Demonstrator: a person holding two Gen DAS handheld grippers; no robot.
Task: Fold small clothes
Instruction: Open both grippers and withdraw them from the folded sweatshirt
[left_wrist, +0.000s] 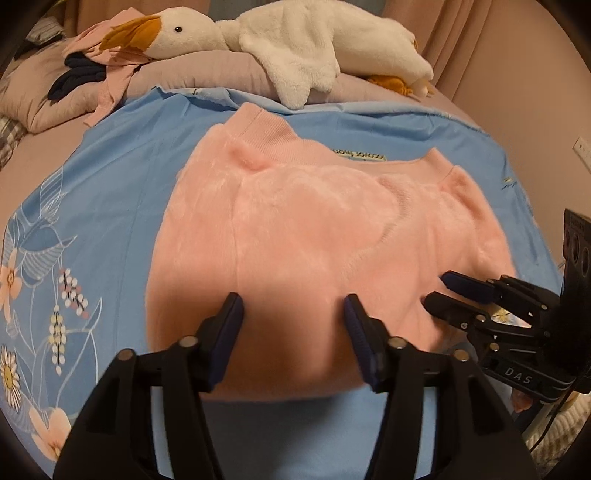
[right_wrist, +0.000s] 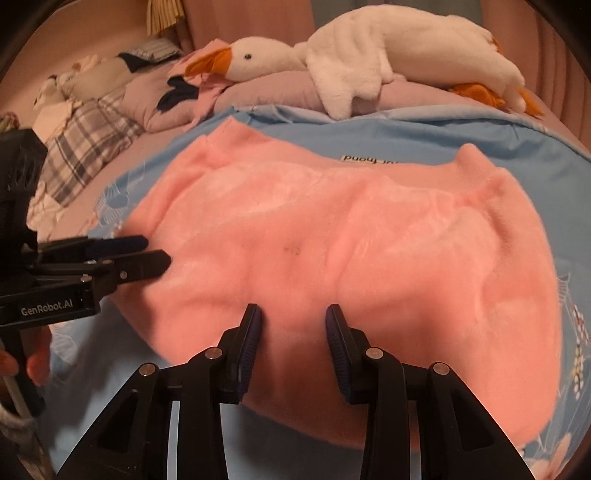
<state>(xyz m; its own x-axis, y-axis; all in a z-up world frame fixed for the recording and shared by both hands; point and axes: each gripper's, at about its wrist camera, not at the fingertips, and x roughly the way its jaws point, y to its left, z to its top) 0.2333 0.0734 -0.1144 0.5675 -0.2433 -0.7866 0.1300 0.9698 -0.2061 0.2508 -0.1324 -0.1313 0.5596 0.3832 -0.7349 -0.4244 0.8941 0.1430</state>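
Right wrist alone shows plaid bedding (right_wrist: 85, 136) (beyond pink top (right_wrist: 332, 240)).

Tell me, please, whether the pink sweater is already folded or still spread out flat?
Partly folded: the pink sweater lies on the blue sheet with no sleeves sticking out, apparently tucked in, collar at the far edge.

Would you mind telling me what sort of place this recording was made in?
Most likely a bedroom, with the work done on a bed. A pink fleece garment lies on a blue floral sheet, a plush goose rests on bedding behind it, and a plaid pillow sits off to one side.
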